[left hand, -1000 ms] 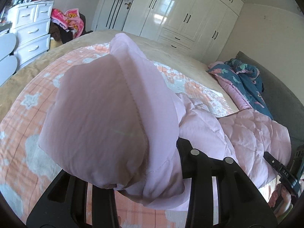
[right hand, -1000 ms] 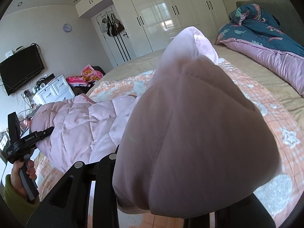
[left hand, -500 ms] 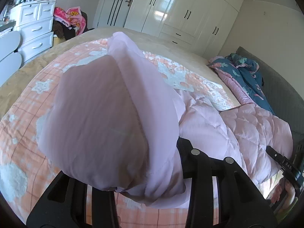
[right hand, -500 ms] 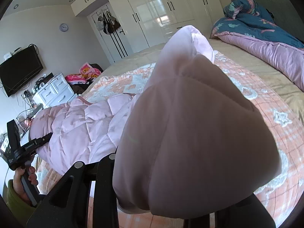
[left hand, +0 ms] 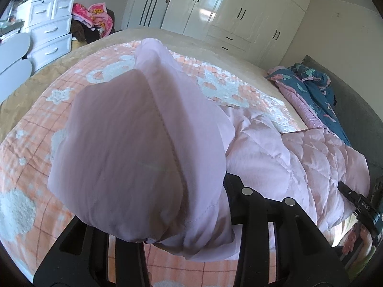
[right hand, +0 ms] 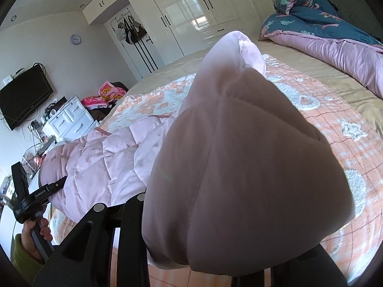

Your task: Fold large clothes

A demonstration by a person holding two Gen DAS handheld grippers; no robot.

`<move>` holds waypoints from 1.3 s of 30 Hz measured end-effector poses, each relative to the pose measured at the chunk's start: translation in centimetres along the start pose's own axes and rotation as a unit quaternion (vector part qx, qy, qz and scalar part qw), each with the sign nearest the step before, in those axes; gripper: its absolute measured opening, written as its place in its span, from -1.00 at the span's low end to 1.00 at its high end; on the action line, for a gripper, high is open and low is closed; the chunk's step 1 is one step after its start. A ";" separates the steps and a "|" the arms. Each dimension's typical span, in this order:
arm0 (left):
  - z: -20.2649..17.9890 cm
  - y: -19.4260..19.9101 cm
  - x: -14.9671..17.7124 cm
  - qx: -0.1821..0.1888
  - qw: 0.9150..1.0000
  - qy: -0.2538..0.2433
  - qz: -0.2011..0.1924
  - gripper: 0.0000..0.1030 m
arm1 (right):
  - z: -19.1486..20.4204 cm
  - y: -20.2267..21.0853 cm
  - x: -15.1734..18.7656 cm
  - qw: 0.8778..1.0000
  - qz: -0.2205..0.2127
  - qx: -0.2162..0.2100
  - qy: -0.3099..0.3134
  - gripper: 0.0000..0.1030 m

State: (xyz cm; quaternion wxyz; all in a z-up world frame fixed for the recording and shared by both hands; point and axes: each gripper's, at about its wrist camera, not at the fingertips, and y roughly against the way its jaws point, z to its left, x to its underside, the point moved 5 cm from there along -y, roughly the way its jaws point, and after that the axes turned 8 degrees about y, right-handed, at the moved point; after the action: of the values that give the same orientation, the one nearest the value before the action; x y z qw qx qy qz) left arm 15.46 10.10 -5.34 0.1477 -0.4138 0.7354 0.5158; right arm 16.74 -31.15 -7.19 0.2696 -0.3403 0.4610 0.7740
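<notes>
Two claws each clamp a bunched end of the pink quilted jacket (left hand: 299, 153), left claw (left hand: 182, 217), right claw (right hand: 203, 234), lifted over the bed (left hand: 31, 157). Mid-fold, probably; next, lay both ends evenly onto the jacket's body.

Counted: one pink quilted coat (left hand: 275, 148), two grippers, left (left hand: 184, 260) and right (right hand: 210, 272), one bed (right hand: 323, 71), one rolled duvet (right hand: 335, 47) at two o'clock, one wall clock (right hand: 75, 39), one television (right hand: 24, 95), one white drawer chest (left hand: 50, 31).
</notes>
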 end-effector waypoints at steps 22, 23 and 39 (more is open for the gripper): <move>1.1 -2.5 0.4 -0.014 0.999 0.033 0.030 0.03 | -2.7 -3.4 2.4 0.992 0.043 0.008 -0.122 0.48; 1.3 -2.7 0.4 -0.011 0.999 0.038 0.031 0.10 | -2.8 -3.6 2.5 0.991 0.046 0.009 -0.125 0.50; 1.6 -2.7 -0.3 0.011 0.997 0.072 0.019 -0.37 | -1.2 -2.8 2.4 0.996 0.031 -0.001 -0.078 -0.22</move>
State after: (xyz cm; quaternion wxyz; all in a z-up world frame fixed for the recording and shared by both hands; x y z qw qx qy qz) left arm 17.31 11.30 -7.55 0.0894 -0.4344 0.7576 0.4788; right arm 17.66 -30.76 -10.93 0.2800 -0.2646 0.4487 0.8064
